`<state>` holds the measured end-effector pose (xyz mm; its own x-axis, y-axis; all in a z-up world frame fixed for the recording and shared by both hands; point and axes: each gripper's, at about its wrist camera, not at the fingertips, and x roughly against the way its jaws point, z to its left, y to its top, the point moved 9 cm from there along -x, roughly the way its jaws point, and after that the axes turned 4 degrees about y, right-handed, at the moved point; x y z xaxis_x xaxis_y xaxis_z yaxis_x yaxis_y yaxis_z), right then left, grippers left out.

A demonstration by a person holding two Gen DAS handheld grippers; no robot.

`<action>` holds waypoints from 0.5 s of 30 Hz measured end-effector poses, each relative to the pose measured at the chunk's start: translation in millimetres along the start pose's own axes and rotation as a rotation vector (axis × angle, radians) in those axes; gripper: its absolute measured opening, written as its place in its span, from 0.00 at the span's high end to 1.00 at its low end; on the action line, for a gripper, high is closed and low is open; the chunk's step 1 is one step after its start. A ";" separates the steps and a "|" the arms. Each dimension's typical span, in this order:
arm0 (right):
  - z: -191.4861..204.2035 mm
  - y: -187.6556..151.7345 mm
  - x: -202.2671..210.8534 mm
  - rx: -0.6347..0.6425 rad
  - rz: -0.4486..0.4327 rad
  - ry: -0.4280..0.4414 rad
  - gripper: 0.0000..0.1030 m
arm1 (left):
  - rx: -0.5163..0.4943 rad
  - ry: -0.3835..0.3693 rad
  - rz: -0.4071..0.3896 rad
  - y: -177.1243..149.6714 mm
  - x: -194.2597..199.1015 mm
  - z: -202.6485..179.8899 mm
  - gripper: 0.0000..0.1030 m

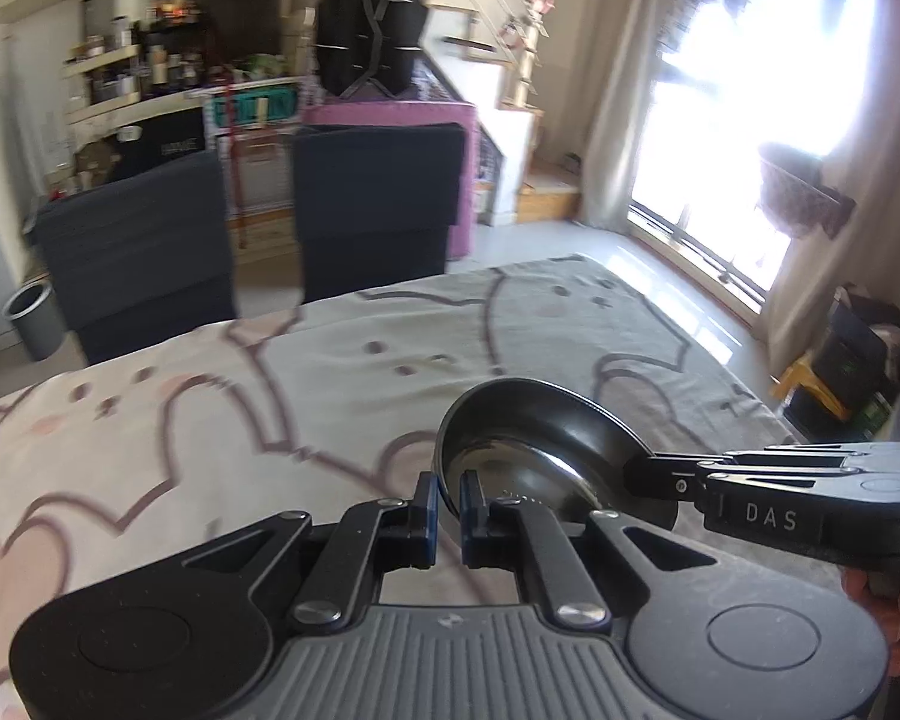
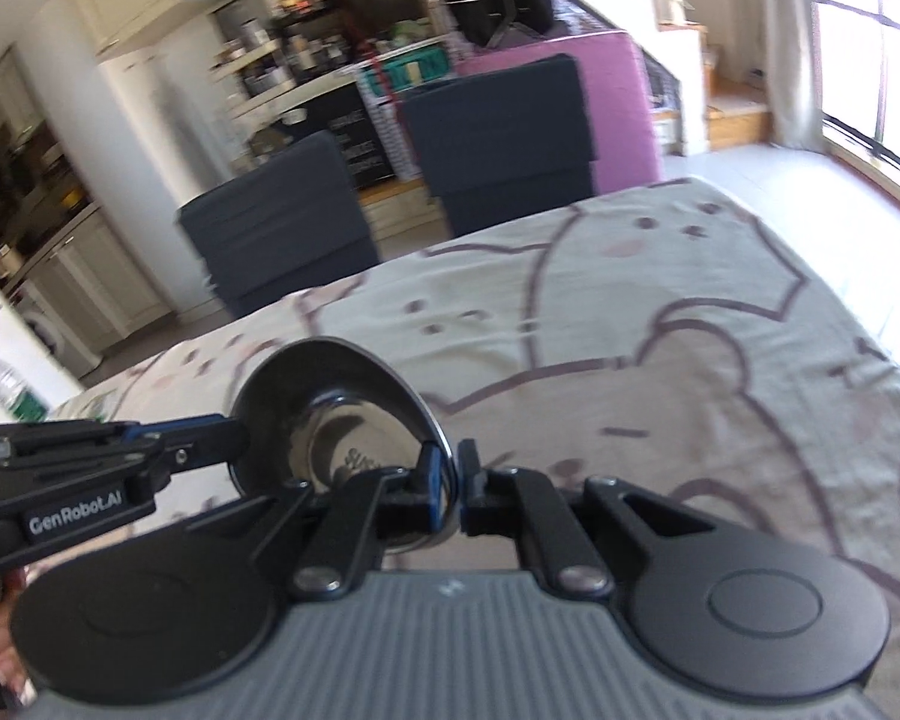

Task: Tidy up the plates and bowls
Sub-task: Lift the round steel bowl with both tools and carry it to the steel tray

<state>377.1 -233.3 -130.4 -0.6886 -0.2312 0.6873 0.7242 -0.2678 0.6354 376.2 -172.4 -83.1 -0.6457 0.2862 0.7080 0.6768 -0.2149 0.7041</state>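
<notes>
**Steel bowl held by its rim between two grippers**

While both views are smeared by blur, the grip reads clearly: a shiny steel bowl (image 1: 522,450) hangs above the bench (image 1: 210,408), tilted, pinched at two places on its rim. From the left wrist, the left gripper (image 1: 448,504) has its jaws clamped on the near rim, the thin metal edge standing between the blue pads, while the right gripper (image 1: 654,477) comes in from the right edge of the view and bites the rim at the bowl's right side. From the right wrist the same holds in mirror: the right gripper (image 2: 450,477) clamps the near rim and the left gripper (image 2: 234,438) grips the far left side.

Only fingertips of each hand show at the picture edges. Lettering stamped inside the bowl is too blurred to read.

A pale cloth with a cartoon outline print covers the bench. Two dark chairs (image 1: 378,204) stand at its far edge, with cluttered shelves (image 1: 150,66) behind and a bright window (image 1: 750,90) to the right.
</notes>
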 end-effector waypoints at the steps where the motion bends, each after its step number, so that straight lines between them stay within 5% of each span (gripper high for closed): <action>1: 11.4 -3.1 -0.3 0.014 0.006 0.016 0.94 | 0.013 0.013 -0.003 -4.3 7.4 9.2 0.92; 15: 150.4 -55.4 -24.1 0.171 0.113 0.161 0.94 | 0.195 0.168 -0.004 -78.4 84.9 130.0 0.92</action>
<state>359.1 -72.2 -129.2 -0.5898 -0.4006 0.7012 0.7834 -0.0730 0.6173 314.2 -9.8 -85.3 -0.6868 0.1241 0.7162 0.7194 -0.0250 0.6942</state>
